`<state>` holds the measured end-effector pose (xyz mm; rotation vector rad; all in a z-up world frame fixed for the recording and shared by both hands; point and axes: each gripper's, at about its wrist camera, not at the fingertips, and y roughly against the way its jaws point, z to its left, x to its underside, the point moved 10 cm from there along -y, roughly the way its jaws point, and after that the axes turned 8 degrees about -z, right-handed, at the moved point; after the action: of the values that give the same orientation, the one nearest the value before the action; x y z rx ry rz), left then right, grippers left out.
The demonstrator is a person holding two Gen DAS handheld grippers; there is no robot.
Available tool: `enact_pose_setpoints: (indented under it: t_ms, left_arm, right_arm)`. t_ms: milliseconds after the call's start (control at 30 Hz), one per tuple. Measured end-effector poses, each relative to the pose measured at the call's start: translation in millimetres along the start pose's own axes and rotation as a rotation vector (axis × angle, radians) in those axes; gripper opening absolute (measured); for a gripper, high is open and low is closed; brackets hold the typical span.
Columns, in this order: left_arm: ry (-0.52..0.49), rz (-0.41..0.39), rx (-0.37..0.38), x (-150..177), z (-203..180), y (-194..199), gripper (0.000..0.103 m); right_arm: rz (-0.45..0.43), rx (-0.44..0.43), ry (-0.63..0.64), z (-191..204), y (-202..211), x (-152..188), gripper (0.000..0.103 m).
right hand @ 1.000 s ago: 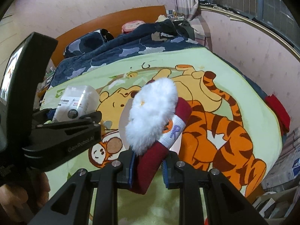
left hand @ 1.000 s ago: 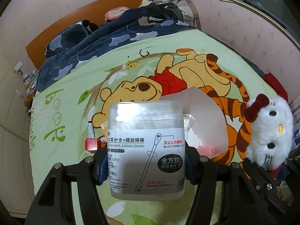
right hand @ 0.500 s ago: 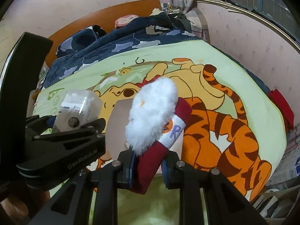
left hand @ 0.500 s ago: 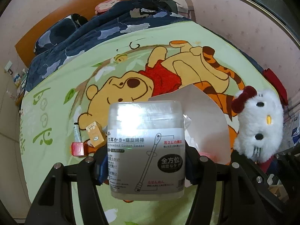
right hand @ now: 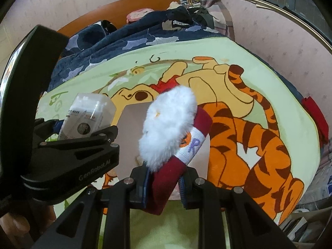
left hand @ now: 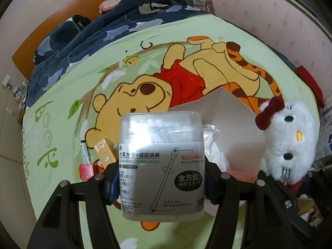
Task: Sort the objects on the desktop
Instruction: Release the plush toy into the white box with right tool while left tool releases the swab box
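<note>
Left gripper (left hand: 161,184) clamped on clear hard plastic cotton-swab box (left hand: 161,161), above green cartoon blanket (left hand: 62,137): light, slippery, squeeze flat sides. Right gripper (right hand: 164,183) pinches soft white plush cat toy (right hand: 169,128) by red dress; squashy.

Both tools angled downward, left tool (left hand: 161,184) clamped wide, right tool (right hand: 164,184) clamped narrow

A bed (left hand: 62,137) lay under a green cartoon blanket (left hand: 207,31). A white paper sheet (left hand: 224,112) rested mid-blanket; left of the sheet lay a small tan box (left hand: 104,150), a tube (left hand: 85,152) and a red box (left hand: 86,171); a navy quilt (left hand: 93,39) was bunched beyond.
</note>
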<state>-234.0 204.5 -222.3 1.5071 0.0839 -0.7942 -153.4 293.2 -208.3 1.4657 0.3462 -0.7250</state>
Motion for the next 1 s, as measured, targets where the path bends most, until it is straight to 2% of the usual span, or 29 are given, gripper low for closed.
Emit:
enact_pose_setpoints:
  t_ms: [300,500,533,567,667,900,1000]
  left_arm:
    - [-0.086,0.043,0.02,-0.4,-14.4,-28.8,0.063]
    - [-0.139,0.134,0.034,8.3,-24.7,-53.3,0.064]
    - [-0.14,0.15,0.037,9.8,-24.9,-56.3,0.069]
    - [-0.141,0.153,0.044,9.7,-25.4,-57.9,0.078]
    - [-0.146,0.132,0.051,5.7,-25.7,-56.8,0.084]
    - [-0.16,0.112,0.05,-1.0,-28.2,-46.5,0.086]
    - [-0.138,0.056,0.022,-8.4,-17.9,-24.3,0.086]
  right_arm:
    - [0.044,-0.009,0.004,-2.8,-26.6,7.9,0.024]
    - [0.096,-0.014,-0.016,-8.4,-48.5,18.8,0.033]
    - [0.103,-0.013,-0.021,-10.0,-50.4,20.3,0.034]
    - [0.107,-0.014,-0.028,-11.1,-51.5,21.1,0.035]
    - [0.1,-0.019,-0.05,-14.8,-50.8,19.8,0.035]
    - [0.075,-0.014,-0.054,-17.8,-41.3,14.7,0.035]
    - [0.029,-0.013,-0.055,-16.3,-24.0,6.2,0.035]
